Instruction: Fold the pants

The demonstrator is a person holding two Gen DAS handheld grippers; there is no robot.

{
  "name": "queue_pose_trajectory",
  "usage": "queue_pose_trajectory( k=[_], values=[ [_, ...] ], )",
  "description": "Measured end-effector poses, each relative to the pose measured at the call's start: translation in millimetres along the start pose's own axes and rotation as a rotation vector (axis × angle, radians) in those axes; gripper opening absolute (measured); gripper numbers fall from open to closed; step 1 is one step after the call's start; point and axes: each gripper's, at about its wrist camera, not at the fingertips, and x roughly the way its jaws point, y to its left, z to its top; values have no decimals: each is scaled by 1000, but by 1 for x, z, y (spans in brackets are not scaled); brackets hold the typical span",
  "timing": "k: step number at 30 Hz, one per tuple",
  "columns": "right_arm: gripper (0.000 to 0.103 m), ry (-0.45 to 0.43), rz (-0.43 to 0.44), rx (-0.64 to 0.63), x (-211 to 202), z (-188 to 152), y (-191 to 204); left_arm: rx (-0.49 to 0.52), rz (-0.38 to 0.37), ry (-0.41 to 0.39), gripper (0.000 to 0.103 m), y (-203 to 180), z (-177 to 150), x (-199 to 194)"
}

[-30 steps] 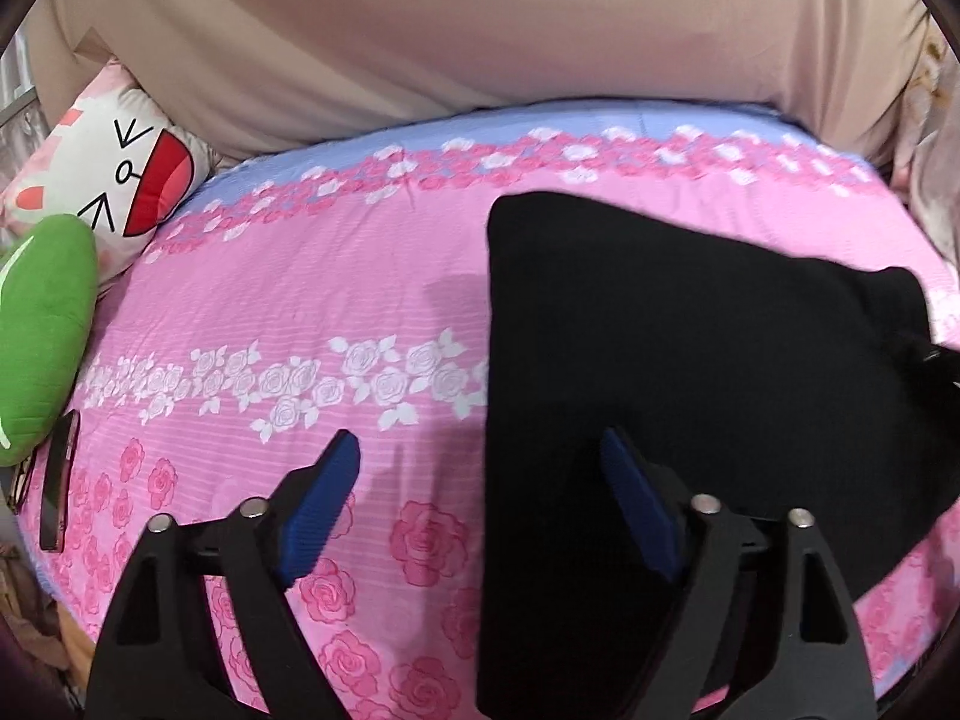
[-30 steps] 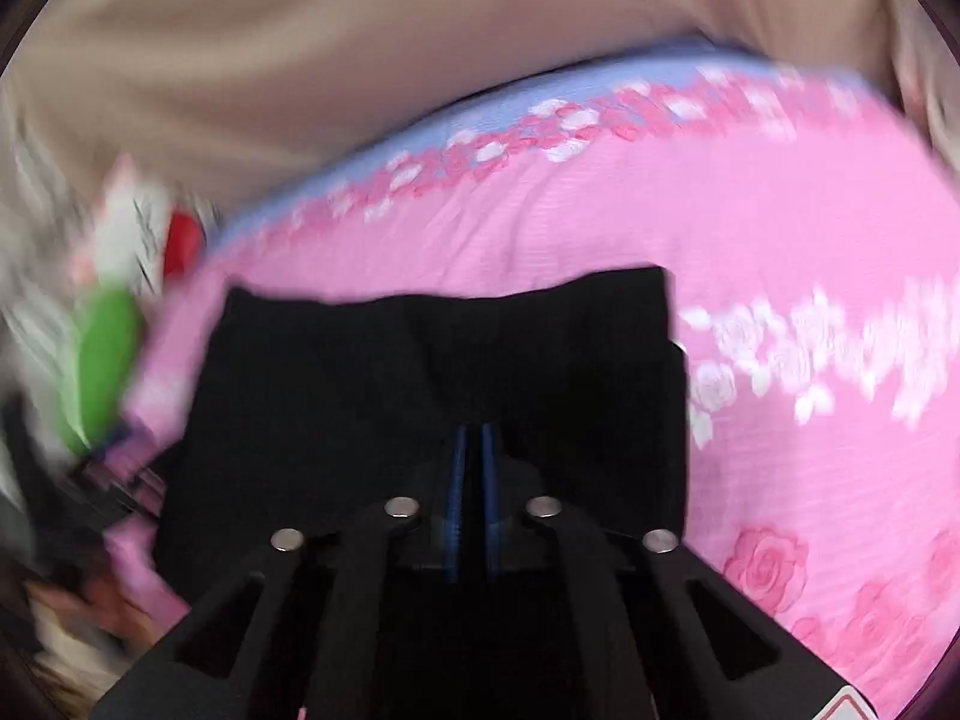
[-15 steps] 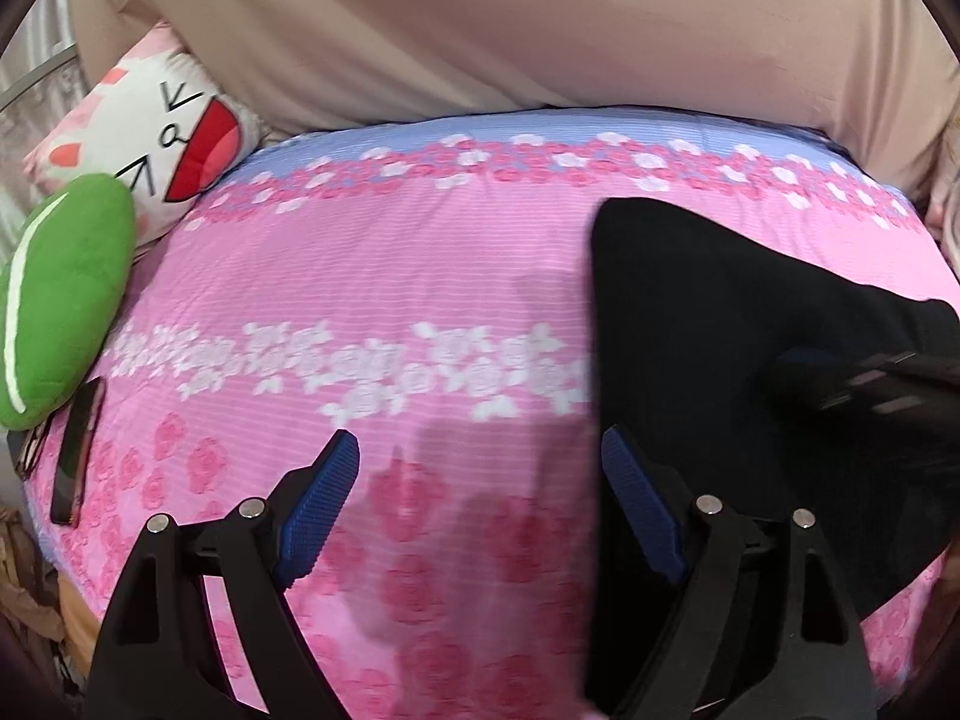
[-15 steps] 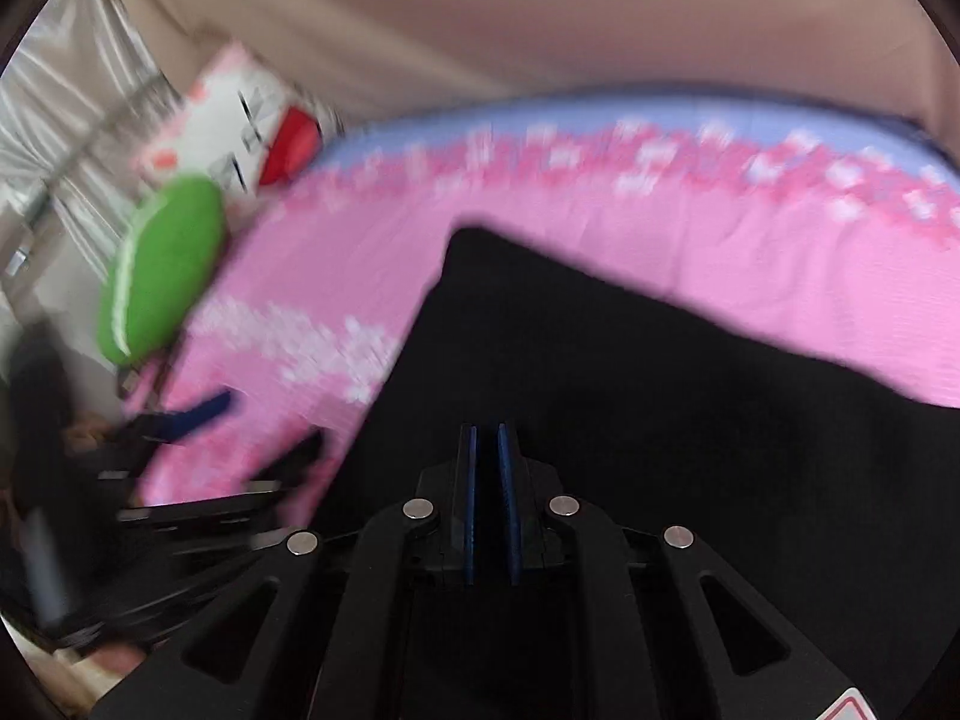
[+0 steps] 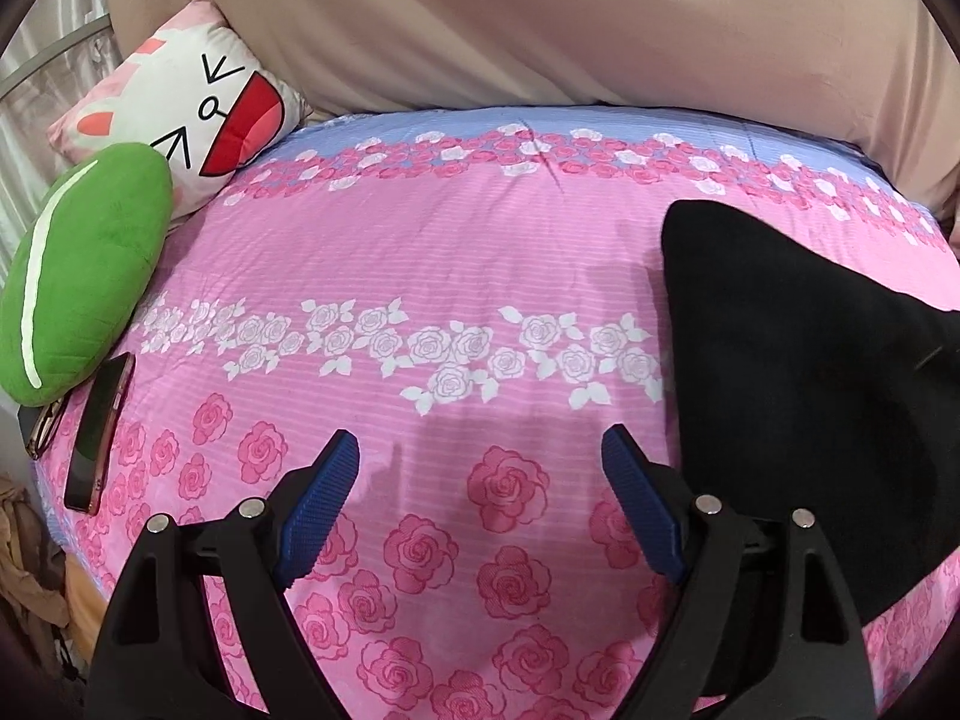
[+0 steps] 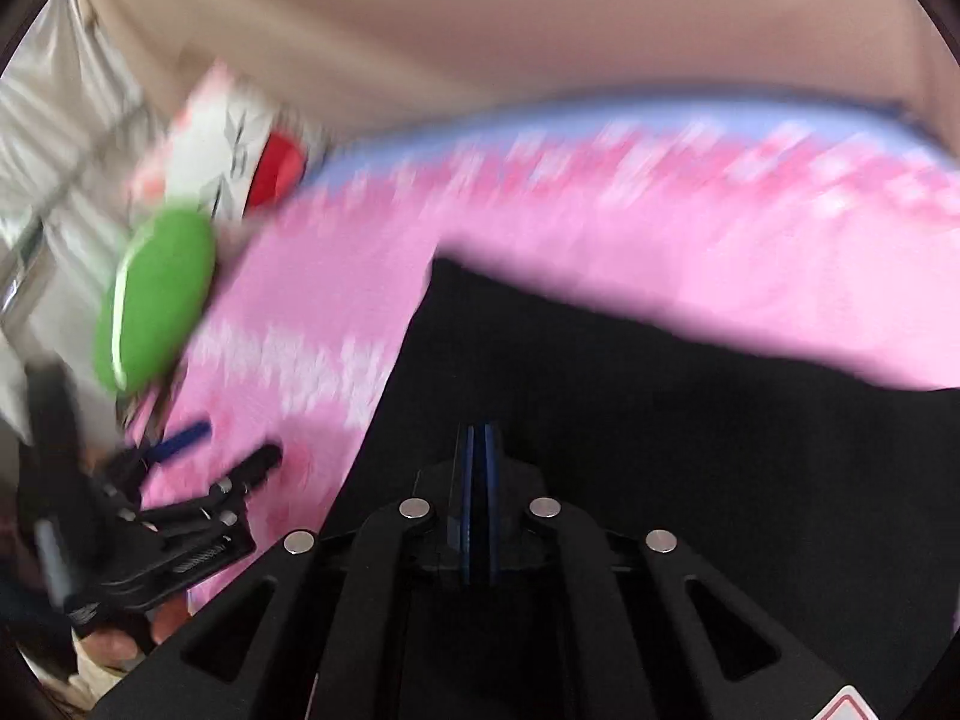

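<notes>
The black pants (image 5: 798, 396) lie folded on the pink floral bed sheet (image 5: 456, 276), at the right of the left wrist view. My left gripper (image 5: 480, 456) is open and empty over bare sheet, left of the pants. In the blurred right wrist view the pants (image 6: 690, 420) fill the lower middle. My right gripper (image 6: 477, 432) has its blue pads pressed together with black cloth all around them; whether cloth lies between the pads does not show. The left gripper also shows in the right wrist view (image 6: 216, 450) at lower left.
A green leaf-shaped cushion (image 5: 78, 282) and a white cartoon-face pillow (image 5: 198, 96) sit at the bed's left side. A phone (image 5: 99, 432) and glasses (image 5: 45, 429) lie near the left edge. A beige blanket (image 5: 540, 18) is piled along the far side.
My left gripper has moved left off the pants and stays open over bare sheet. The right gripper view has swung, with the pants now reaching to its right.
</notes>
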Motion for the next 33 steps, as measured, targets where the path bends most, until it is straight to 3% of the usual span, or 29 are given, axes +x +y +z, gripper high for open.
queue_pose_trajectory(
  k=[2,5,6,7,8,9,10,12,14,17,19,24,33],
  values=[
    [7,-69,-97,49,-41,-3,-34,8,-13,-10,81,-5,1,-5],
    [7,-78,-260,160,-68,-21,-102,21,-45,-28,81,-19,3,-12],
    [0,-52,-307,213,-66,-30,-128,34,-57,-34,81,-27,4,-14],
    [0,-23,-312,244,-61,-35,-147,51,-66,-40,81,-37,5,-17],
    [0,-27,-238,300,-61,-43,-165,65,-74,-43,81,-46,5,-19],
    [0,-46,-196,334,-67,-46,-169,81,-79,-43,81,-56,5,-20],
    [8,-64,-198,324,-77,-45,-161,96,-80,-44,81,-64,5,-22],
    [13,-122,-198,259,-92,-41,-142,117,-87,-43,82,-77,5,-24],
    [20,-123,-169,203,-90,-37,-127,130,-96,-39,82,-87,4,-25],
    [21,-61,-267,203,-73,-40,-135,146,-113,-38,82,-98,4,-27],
    [21,-110,-203,267,-92,-49,-148,168,-116,-46,82,-105,5,-28],
    [22,-160,-297,281,-128,-62,-162,177,-134,-40,82,-115,9,-23],
    [22,-156,-266,213,-127,-55,-145,186,-124,-38,82,-127,8,-23]
  ],
)
